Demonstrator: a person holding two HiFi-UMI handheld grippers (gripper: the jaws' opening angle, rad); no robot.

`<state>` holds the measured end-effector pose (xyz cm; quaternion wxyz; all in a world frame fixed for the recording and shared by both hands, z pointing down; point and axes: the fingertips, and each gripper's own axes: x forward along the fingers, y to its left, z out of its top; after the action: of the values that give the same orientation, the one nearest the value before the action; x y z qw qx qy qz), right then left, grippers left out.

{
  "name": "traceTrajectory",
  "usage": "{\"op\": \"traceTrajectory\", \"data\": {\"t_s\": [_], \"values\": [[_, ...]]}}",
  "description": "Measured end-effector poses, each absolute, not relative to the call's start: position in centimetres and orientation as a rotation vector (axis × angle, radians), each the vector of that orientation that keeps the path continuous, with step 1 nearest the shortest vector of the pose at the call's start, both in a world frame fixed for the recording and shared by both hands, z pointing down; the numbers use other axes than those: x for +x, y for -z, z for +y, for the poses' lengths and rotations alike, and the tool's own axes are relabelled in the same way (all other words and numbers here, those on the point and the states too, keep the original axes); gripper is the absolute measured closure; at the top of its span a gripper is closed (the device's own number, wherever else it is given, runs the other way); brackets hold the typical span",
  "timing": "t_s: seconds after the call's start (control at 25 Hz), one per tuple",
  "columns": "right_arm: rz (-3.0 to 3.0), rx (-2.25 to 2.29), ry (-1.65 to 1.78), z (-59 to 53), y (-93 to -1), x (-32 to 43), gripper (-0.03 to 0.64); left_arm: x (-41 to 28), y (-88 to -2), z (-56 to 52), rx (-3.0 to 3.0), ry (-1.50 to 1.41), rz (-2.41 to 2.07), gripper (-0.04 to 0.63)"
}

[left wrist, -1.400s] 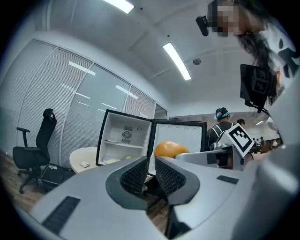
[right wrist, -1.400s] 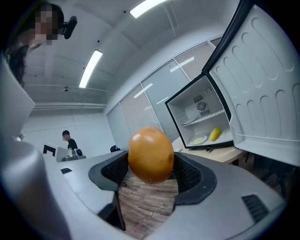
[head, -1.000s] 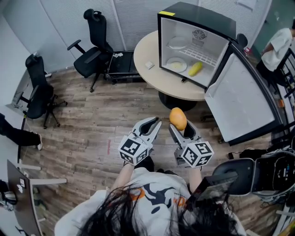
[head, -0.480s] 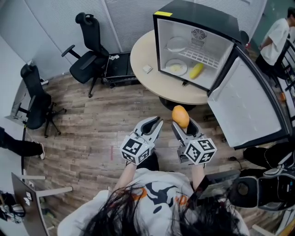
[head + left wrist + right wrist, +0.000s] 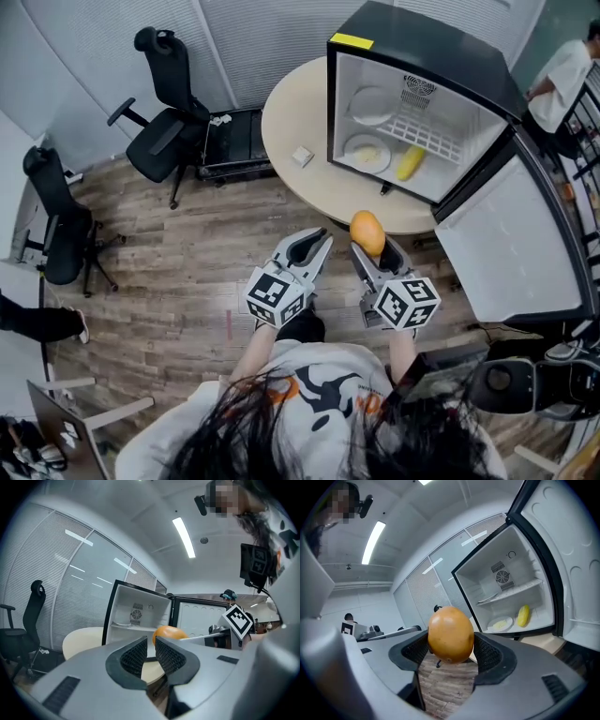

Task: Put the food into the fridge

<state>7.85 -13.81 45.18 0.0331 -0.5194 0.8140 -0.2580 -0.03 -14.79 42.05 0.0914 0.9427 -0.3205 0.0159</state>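
Observation:
An orange round fruit (image 5: 367,232) is clamped between the jaws of my right gripper (image 5: 371,251), held above the wooden floor just short of the table. In the right gripper view the fruit (image 5: 451,633) fills the gap of that gripper (image 5: 451,649). The small fridge (image 5: 424,56) stands open on the round table, with a plate (image 5: 364,152) and a yellow food item (image 5: 410,162) on its floor. My left gripper (image 5: 317,244) hangs beside the right one, jaws nearly together with nothing between them. From the left gripper (image 5: 149,654) the fruit (image 5: 169,633) shows just beyond the tips.
The fridge door (image 5: 511,239) swings out to the right. The beige round table (image 5: 291,112) carries a small white object (image 5: 302,156). Two black office chairs (image 5: 164,122) (image 5: 56,225) stand at left. A person (image 5: 562,75) is at the top right, and dark equipment (image 5: 525,384) at lower right.
The view has shifted so the table and fridge sit closer to the grippers. Both grippers keep the same pose, the fruit still in the right one.

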Motion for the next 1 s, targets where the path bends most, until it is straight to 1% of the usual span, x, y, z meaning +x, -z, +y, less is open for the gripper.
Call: {"op": "traceTrajectory", "data": {"t_s": [0.36,0.6,1.0], "values": [[2.451,-1.675,0.804,-20.3,-45.9,4.6,0.305,-3.3,-42.5,-21.7,2.811,-0.036,-0.859,0.544],[2.444,-1.704,0.830,-21.8,-46.9,2.3,0.305,-5.6,-43.5,-24.2,2.795,-0.039,-0.836,0.545],[2.408,-1.794,0.852,-22.4,-47.3,3.2,0.305,-5.2,-44.5,-25.2,2.775,-0.025,-0.764,0.545]]}}
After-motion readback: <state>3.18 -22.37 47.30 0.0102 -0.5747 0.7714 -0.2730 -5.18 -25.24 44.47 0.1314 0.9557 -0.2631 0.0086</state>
